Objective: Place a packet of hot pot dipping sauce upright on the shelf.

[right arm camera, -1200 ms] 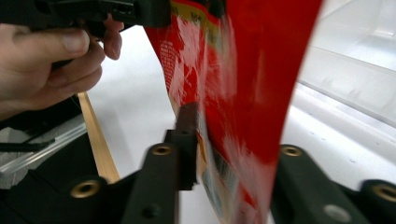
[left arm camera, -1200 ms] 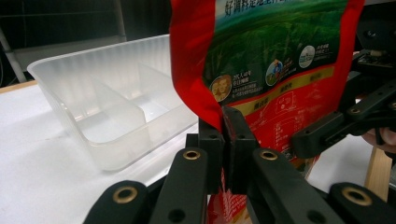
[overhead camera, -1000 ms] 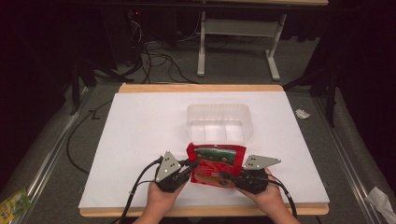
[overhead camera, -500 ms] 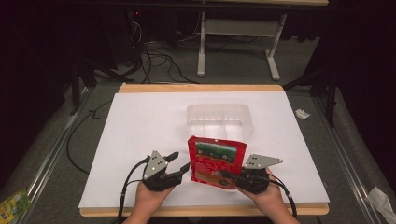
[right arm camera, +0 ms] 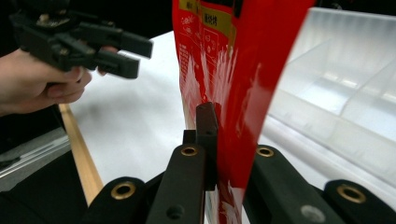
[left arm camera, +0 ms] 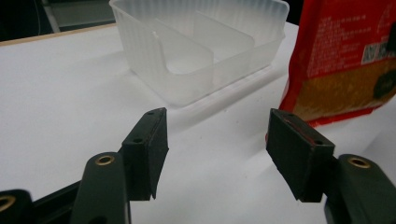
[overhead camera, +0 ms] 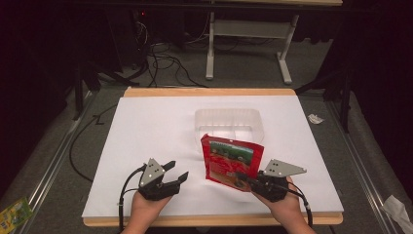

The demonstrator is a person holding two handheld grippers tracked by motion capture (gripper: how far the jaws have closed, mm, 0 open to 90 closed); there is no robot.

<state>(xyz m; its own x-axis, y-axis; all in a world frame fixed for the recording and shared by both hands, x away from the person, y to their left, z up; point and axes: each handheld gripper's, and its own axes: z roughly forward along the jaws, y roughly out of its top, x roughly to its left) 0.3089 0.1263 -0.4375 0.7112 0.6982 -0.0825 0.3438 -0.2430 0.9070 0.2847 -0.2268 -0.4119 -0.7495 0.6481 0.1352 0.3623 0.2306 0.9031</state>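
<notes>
White table (overhead camera: 146, 126), crumpled paper (overhead camera: 315, 118), floor cables (overhead camera: 165, 61)

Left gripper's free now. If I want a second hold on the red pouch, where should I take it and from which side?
Probably its free left edge. The red pouch stands upright in front of the clear tray, pinched at its lower right corner by the right gripper. The open left gripper sits to its left, so come in from there and close across the thin flat side seam.

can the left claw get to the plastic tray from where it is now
Probably yes. The left claw is open and holds nothing, and bare white table lies between it and the clear tray. The red packet, clamped in the right claw, stands off to one side of that path.
</notes>
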